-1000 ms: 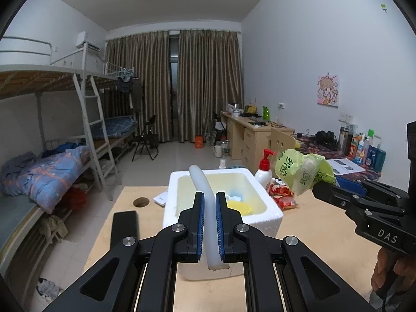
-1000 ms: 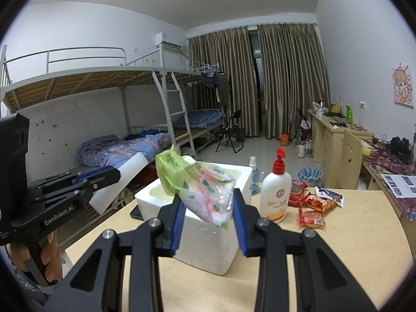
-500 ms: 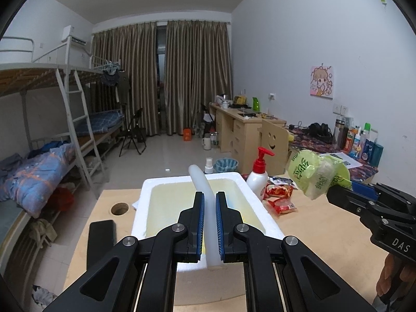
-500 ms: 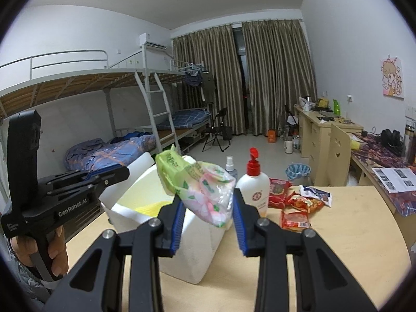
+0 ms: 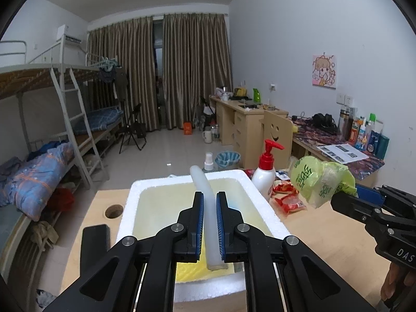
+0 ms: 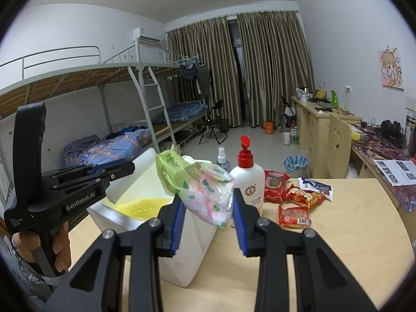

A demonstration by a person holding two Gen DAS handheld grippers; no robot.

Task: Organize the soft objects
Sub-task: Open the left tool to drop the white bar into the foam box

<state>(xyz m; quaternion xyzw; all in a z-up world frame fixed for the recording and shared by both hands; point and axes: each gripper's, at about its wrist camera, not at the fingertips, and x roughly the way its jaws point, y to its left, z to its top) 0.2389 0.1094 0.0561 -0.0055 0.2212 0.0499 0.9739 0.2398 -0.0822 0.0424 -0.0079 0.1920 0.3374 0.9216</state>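
Left wrist view: your left gripper (image 5: 210, 223) is clamped narrow on a white foam strip (image 5: 206, 215), the blue pads pressing both its flat sides. The strip's long axis runs along the fingers, one end poking out ahead over the far part of the white foam box (image 5: 262, 202), the other hanging below the pads above the yellow sheet (image 5: 187, 270) on the box floor. So the strip already sits over the open box; I judge the coming move is mostly down and then a release, not a reach forward. To the right, your right gripper (image 5: 343, 197) comes in from the side with a green-printed tissue pack (image 5: 316, 179), held beside the box rim, not yet over the opening.

Right wrist view: the right gripper (image 6: 208, 215) holds that tissue pack (image 6: 197, 189) at a middling width, its long axis tilted up to the left. The foam box (image 6: 192, 239) lies below and to the left of the fingers, with the pump lotion bottle (image 6: 248, 182) just beyond on the wooden table (image 6: 338, 234). The left gripper (image 6: 124, 167) is the nearer one to the box interior, so let it drop first; the pack must travel left to clear the near wall.
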